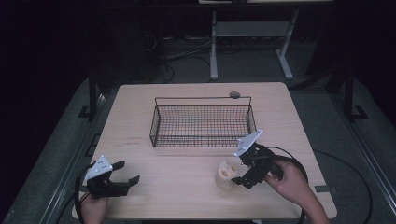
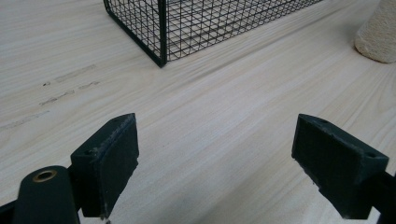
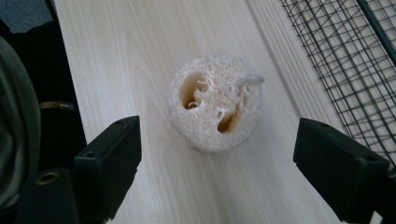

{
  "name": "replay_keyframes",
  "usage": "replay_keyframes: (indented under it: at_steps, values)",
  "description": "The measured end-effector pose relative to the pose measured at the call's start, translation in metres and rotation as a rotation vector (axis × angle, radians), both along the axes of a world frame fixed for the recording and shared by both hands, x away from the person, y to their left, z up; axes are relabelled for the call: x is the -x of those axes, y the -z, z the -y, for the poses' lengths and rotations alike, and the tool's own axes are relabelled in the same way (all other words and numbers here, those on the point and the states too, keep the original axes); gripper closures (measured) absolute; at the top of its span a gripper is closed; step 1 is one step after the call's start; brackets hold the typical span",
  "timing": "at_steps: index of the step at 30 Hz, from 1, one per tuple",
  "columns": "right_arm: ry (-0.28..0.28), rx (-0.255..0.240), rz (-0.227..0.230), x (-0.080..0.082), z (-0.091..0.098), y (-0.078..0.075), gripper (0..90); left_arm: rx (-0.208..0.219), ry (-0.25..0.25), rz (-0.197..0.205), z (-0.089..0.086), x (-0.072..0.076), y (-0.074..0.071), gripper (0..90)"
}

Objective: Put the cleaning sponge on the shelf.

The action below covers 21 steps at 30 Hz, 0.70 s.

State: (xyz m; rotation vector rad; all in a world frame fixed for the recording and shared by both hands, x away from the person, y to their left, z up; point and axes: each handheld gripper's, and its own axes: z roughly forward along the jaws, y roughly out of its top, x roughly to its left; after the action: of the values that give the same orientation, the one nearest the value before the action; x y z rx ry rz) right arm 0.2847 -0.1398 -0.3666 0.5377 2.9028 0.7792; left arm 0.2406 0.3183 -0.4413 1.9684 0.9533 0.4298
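Observation:
A pale loofah sponge stands upright on the wooden table, just in front of the black wire basket. In the right gripper view the loofah shows its holed top, a little beyond and between the wide-apart jaws. My right gripper is open, right beside the loofah and not touching it. My left gripper is open at the table's front left, with only bare wood between its jaws. The loofah's side and a basket corner appear in the left gripper view.
The basket looks empty and sits mid-table. A small round grey object lies by the table's far edge behind the basket. Dark floor and a white desk frame lie beyond. The table's near edge is close to the loofah.

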Motion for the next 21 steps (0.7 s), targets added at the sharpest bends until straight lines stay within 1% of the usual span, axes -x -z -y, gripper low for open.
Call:
replay_keyframes:
  at_steps: [3,8,13,21]
  values:
    - [-0.013,0.017,0.001,-0.001,-0.006,0.001,15.0,0.002,0.0,-0.001,0.0,0.0,0.0,13.7]
    - [-0.023,0.021,-0.01,-0.003,-0.011,0.002,15.0,0.004,-0.001,-0.001,-0.001,0.0,0.0,13.8]
    - [-0.037,0.029,-0.01,-0.006,-0.016,0.003,15.0,0.003,0.0,-0.002,-0.001,0.0,0.0,13.8]
    - [-0.041,0.056,-0.016,-0.009,-0.022,0.008,15.0,0.003,-0.001,-0.003,-0.002,0.0,0.0,13.7]
